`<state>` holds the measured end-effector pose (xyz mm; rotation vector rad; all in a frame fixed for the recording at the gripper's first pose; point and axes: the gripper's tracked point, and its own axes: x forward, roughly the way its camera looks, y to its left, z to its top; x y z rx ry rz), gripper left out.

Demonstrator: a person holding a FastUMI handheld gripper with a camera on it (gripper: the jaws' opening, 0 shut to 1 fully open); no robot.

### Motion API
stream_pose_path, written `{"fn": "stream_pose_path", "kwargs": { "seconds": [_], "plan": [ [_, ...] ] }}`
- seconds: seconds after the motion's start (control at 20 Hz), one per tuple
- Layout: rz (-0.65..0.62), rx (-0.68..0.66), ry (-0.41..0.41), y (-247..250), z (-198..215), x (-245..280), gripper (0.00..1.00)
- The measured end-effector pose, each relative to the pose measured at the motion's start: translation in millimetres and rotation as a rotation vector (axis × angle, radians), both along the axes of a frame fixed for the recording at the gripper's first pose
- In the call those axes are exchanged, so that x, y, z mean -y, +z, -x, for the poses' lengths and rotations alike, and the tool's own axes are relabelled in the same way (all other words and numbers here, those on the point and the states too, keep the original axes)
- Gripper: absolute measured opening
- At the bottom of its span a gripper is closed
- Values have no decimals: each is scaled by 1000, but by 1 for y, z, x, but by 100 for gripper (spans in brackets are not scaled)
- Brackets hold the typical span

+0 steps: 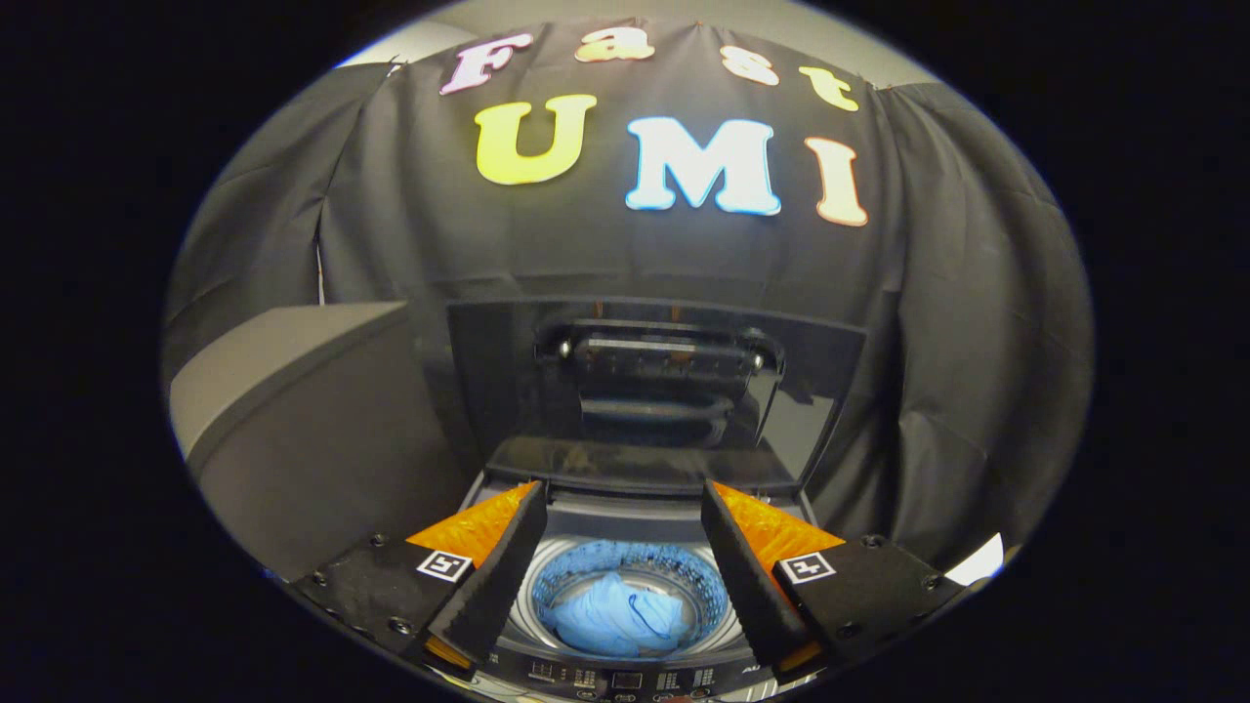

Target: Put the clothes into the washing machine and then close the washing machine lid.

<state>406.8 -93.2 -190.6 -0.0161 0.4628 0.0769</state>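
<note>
Blue cloth [615, 620] lies low in the frame, down in the washing machine drum [547, 586], seen between the spread, empty tongs [625, 508]. Above them the lid [654, 391] stands raised. Loading looks finished; next, I judge, comes catching the lid's edge and swinging it down.

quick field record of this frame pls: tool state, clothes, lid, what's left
tool: tool open, fingers apart and empty, above the drum opening
clothes: blue garment lying inside the drum, seen between the fingers
washing machine: top loader, control panel at its near edge
lid: lid raised upright beyond the fingers, glossy, handle facing the camera
beside machine: grey box-like unit to one side
task status: clothes in, lid not yet closed
likely next: reach for the lid and swing it down
</note>
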Motion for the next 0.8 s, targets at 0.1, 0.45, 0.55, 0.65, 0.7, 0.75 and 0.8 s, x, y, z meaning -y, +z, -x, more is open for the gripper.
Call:
{"fn": "stream_pose_path", "kwargs": {
  "seconds": [0.1,0.45,0.55,0.65,0.7,0.75,0.8],
  "plan": [
    [-4,66,0,20,-6,0,98],
    [-12,214,-11,67,-28,-3,98],
    [-14,226,-16,73,-38,-2,98],
    [-19,236,-21,79,-48,-3,98],
    [-22,245,-27,81,-55,-2,98],
    [-22,250,-29,84,-60,-2,98],
    [-22,254,-31,86,-66,-3,98]
  ]
}}
